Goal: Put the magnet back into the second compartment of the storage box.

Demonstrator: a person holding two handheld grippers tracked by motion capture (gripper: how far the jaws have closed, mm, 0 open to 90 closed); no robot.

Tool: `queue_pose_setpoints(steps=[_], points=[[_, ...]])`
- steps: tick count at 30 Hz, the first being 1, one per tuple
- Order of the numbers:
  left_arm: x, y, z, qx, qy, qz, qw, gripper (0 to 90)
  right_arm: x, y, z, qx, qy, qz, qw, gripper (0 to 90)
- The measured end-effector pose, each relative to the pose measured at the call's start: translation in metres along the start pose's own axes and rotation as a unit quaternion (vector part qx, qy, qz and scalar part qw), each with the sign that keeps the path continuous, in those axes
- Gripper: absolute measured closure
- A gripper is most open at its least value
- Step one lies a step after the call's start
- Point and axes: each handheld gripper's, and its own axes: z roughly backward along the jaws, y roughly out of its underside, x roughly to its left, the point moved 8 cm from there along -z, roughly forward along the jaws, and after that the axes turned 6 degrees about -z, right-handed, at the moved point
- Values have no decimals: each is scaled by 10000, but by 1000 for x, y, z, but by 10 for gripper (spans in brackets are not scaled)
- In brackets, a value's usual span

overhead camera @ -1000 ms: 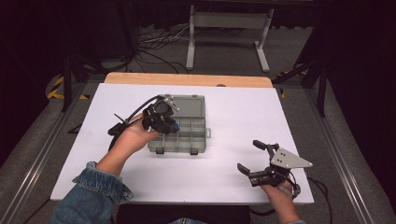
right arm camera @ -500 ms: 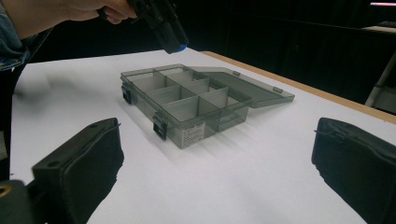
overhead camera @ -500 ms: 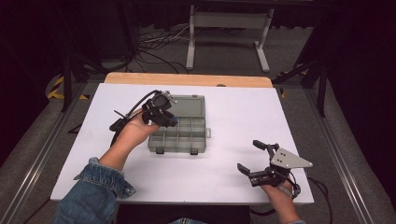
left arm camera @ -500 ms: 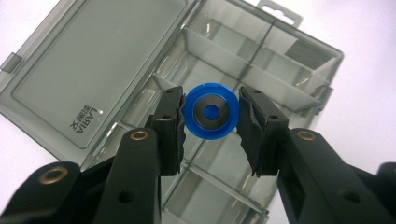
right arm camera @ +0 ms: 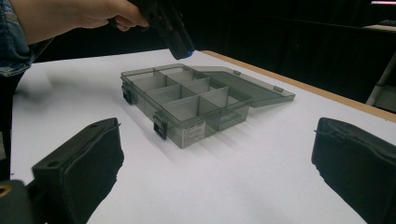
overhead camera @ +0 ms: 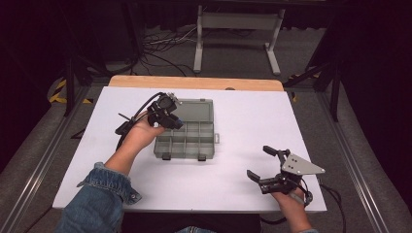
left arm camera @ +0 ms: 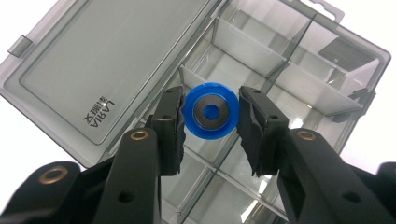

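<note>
Left gripper clamped on blue round cap, flat face toward camera, hovering over open box, centre of frame, divider beneath. Right gripper open, empty, lower right, well apart from box.

The open lid of the grey compartment box reads "LARIA", beside characters too small to read.
</note>
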Motion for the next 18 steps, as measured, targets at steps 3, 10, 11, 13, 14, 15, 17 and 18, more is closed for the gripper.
queue_pose_setpoints(steps=[3,10,11,13,14,15,17,18], points=[[0,1,-4,76,31,-4,10000,623,0,0,0,-20,-4,-14,10000,24],[1,3,-13,129,65,26,9999,622,0,0,0,-24,-5,-21,10000,25],[1,4,-16,148,77,54,9998,622,0,0,0,-24,-5,-19,10000,25],[2,6,-19,171,101,65,9998,622,0,0,0,-22,-5,-15,10000,25],[2,7,-20,204,117,99,9997,623,0,0,1,-19,0,-12,10000,25],[3,7,-22,197,117,97,9997,623,0,0,1,-15,-2,-16,10000,25],[4,9,-24,233,122,93,9996,622,0,0,0,-11,-4,-17,10000,24],[4,9,-26,229,126,106,9996,622,0,0,0,-13,-6,-15,10000,25]])
